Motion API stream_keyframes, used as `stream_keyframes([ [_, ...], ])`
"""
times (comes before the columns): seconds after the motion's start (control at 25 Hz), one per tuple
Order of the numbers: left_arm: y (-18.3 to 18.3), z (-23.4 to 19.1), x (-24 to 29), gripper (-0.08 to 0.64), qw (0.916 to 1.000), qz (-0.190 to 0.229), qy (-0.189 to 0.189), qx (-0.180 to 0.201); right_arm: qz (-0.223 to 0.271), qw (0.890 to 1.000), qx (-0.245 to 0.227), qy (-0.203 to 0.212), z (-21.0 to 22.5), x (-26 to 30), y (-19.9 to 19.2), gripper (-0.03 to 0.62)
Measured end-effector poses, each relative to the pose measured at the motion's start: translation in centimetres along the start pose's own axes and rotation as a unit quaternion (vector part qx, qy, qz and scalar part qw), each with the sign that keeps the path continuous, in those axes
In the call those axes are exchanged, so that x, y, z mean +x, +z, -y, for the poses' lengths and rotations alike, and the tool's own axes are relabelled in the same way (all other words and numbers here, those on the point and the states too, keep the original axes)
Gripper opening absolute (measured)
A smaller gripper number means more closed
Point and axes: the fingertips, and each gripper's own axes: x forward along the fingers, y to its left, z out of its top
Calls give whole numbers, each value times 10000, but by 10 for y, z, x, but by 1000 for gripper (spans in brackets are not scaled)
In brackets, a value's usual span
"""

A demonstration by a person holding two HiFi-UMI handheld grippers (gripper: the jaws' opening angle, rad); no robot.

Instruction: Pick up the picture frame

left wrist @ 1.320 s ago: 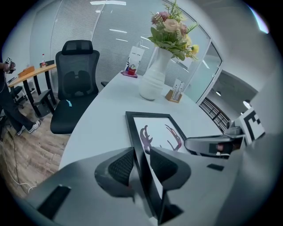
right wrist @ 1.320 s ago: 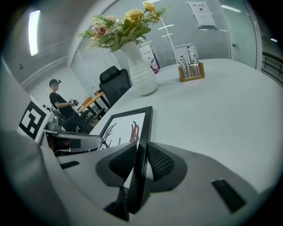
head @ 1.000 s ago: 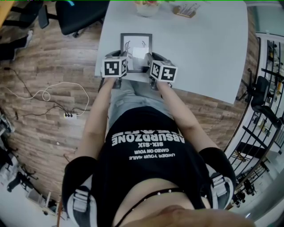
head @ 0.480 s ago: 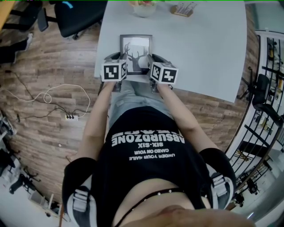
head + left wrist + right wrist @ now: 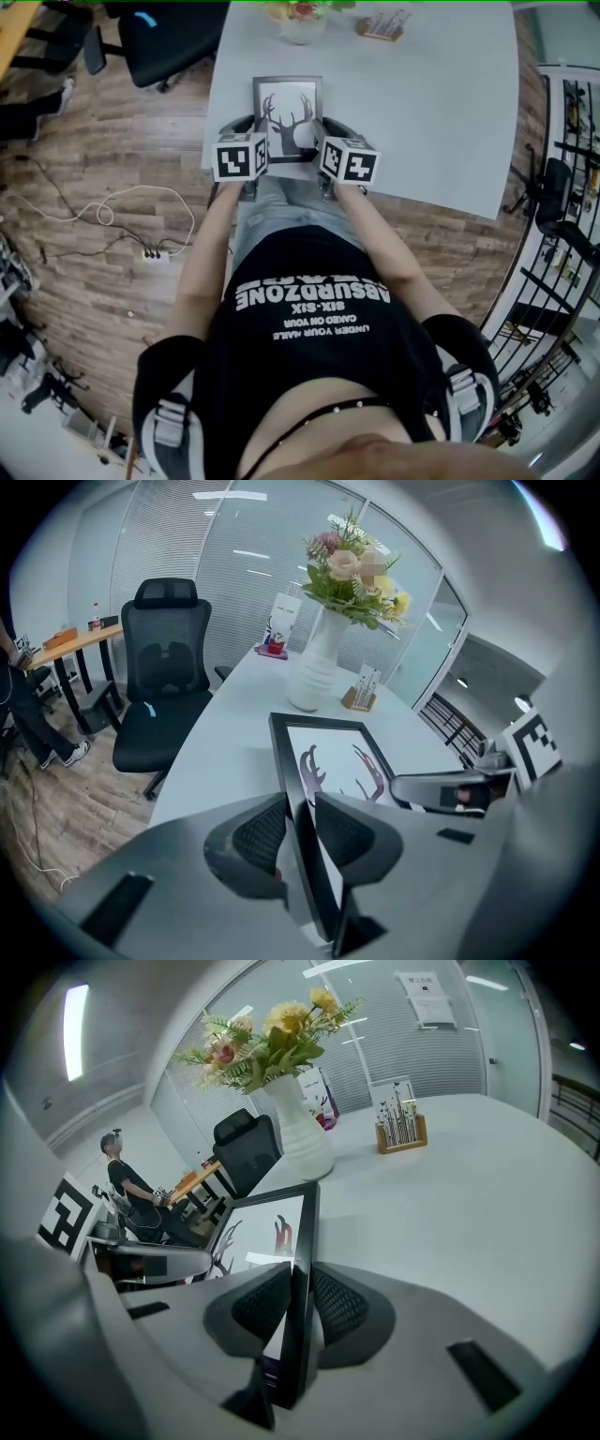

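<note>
Picture frame (image 5: 289, 117): black border, white print with dark antlered deer, portrait format. Sits at near edge of counter (image 5: 422, 103), just ahead of me; near end looks raised, can't tell if far end touches surface. My left tool (image 5: 298, 829) pinches left border, right tool (image 5: 298, 1302) pinches right border, pads on front and back. 2 opposite grips, I judge, stop flat frame twisting. Vase of flowers (image 5: 302, 21) well beyond

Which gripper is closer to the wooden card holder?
Right. The right gripper clamps the right edge of the frame, the side toward the holder. The left gripper clamps the left edge, farther off across the frame.
</note>
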Motion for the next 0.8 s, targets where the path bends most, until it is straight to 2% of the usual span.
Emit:
stream_keyframes([
  [0.24, 19, 8, -13, 106, 9998, 207, -4, 62, 239, 9992, -306, -28, -5, -13, 17, 87],
  [0.8, 56, 28, -56, 105, 9977, 632, -81, 219, 799, 9953, -506, 184, -25, -57, 57, 87],
])
